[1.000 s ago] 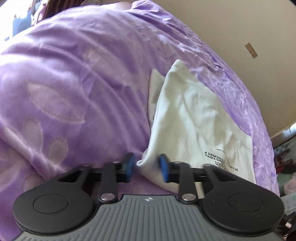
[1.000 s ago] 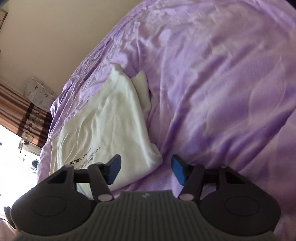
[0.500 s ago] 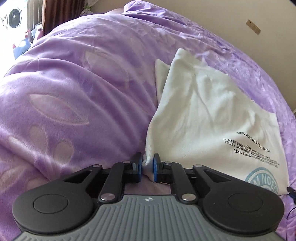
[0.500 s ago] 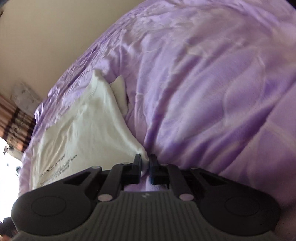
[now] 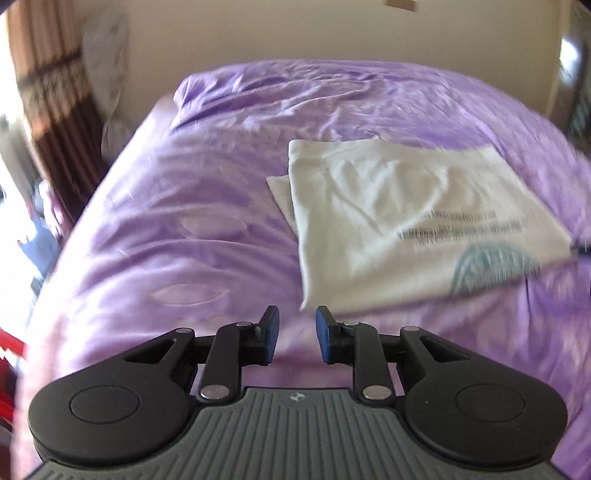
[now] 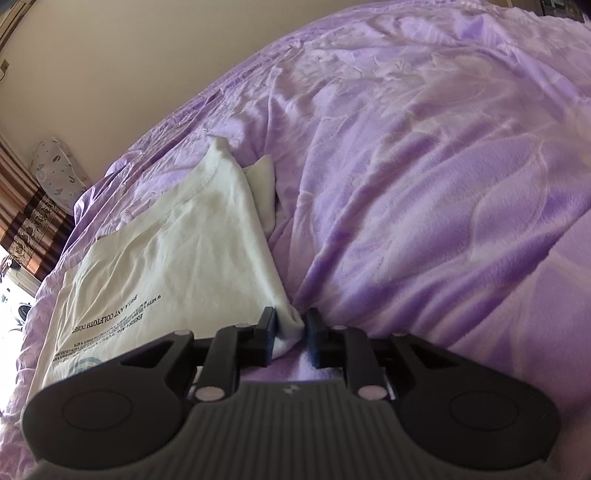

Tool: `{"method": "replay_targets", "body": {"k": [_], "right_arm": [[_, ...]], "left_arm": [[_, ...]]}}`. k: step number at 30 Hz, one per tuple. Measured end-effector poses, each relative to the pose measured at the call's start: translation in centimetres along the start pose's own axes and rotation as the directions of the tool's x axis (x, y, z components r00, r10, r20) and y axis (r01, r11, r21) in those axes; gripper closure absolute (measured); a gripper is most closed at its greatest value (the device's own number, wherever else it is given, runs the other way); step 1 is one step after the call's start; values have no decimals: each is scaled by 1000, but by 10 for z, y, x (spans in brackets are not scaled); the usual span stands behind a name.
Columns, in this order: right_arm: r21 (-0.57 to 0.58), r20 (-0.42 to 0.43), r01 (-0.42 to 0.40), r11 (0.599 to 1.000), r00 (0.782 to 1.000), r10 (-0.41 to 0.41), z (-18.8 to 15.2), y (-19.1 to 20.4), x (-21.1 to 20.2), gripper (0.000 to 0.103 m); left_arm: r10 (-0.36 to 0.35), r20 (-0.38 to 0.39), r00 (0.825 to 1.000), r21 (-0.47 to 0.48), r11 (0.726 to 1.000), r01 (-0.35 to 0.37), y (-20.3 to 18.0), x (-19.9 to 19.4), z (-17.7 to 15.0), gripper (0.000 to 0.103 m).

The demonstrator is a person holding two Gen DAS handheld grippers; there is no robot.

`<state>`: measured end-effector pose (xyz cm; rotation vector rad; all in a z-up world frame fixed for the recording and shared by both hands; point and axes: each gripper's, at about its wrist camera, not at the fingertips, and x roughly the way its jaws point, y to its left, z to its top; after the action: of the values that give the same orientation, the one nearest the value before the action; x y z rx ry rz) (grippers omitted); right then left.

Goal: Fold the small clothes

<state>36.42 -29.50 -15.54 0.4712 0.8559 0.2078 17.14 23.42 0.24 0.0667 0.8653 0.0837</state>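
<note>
A white T-shirt [image 5: 399, 225] with black print and a teal logo lies folded flat on the purple bedspread [image 5: 184, 229]. My left gripper [image 5: 295, 334] is open and empty, just short of the shirt's near corner. In the right wrist view the shirt [image 6: 166, 258] lies to the left. Its near corner sits between the fingers of my right gripper [image 6: 291, 330], which stand slightly apart with the cloth between them.
The purple bedspread [image 6: 424, 184] bulges in folds to the right of the shirt. A beige wall [image 5: 295, 33] stands behind the bed. Brown curtains [image 5: 48, 96] and a patterned pillow [image 6: 59, 170] are at the left edge.
My left gripper let go of the shirt corner, opened and drew back. My right gripper stayed at its corner and its fingers parted a little.
</note>
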Motion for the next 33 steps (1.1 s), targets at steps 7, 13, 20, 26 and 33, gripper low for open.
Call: {"method": "replay_targets", "body": {"k": [7, 13, 20, 26, 33], "right_arm": [[-88, 96, -14, 996, 995, 22, -1, 27, -33, 68], [-250, 174, 3, 968, 984, 42, -12, 69, -62, 67], [-274, 187, 19, 961, 982, 34, -16, 89, -68, 66], [-312, 161, 44, 949, 987, 8, -16, 105, -58, 65], [-340, 116, 54, 939, 993, -15, -19, 120, -33, 65]], "left_arm": [[143, 17, 990, 321, 937, -141, -16, -45, -57, 74], [159, 8, 987, 382, 912, -150, -11, -49, -93, 73], [371, 153, 916, 397, 826, -401, 14, -43, -79, 73], [299, 156, 941, 343, 877, -336, 28, -39, -37, 64], [88, 52, 995, 215, 972, -97, 43, -2, 10, 44]]}}
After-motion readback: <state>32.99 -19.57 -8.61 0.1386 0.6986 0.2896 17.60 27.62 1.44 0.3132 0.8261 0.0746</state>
